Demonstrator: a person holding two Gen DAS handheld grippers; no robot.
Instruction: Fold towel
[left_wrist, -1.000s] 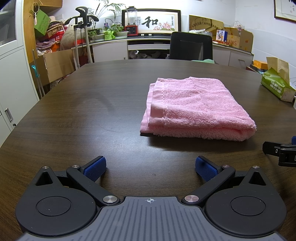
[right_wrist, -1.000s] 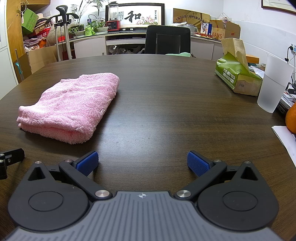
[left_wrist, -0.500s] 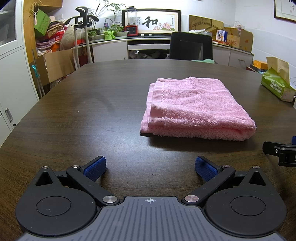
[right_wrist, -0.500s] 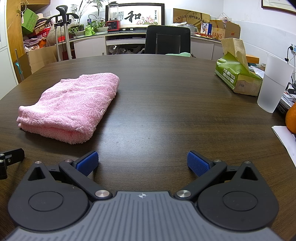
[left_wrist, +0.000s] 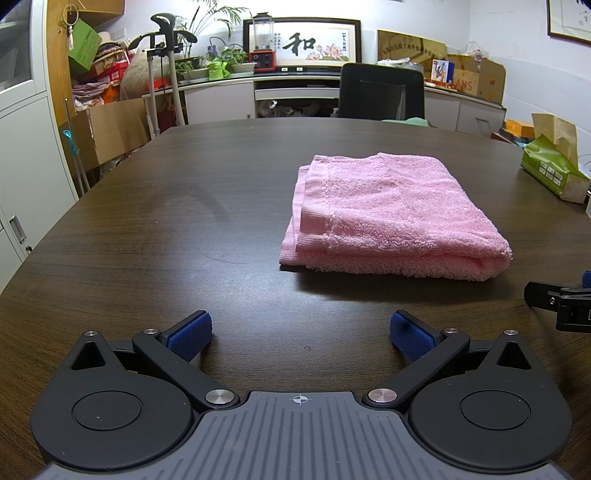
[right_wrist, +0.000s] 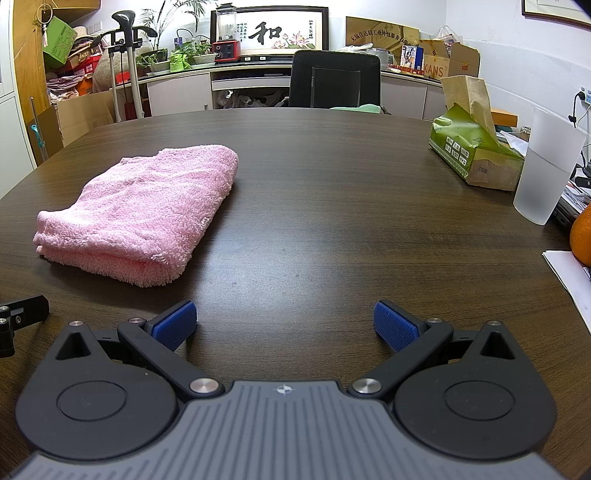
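A pink towel (left_wrist: 388, 218) lies folded into a thick rectangle on the dark wooden table (left_wrist: 184, 221). In the right wrist view the same towel (right_wrist: 144, 214) sits ahead and to the left. My left gripper (left_wrist: 301, 336) is open near the table's front edge, a short way back from the towel, with nothing between its blue pads. My right gripper (right_wrist: 284, 326) is also open and empty, to the right of the towel. Part of the right gripper (left_wrist: 561, 304) shows at the far right edge of the left wrist view.
A green tissue pack (right_wrist: 476, 155), a frosted plastic cup (right_wrist: 546, 170), an orange (right_wrist: 581, 236) and papers (right_wrist: 572, 277) stand along the table's right side. A black office chair (right_wrist: 334, 79) is behind the far edge. Cabinets and boxes line the walls.
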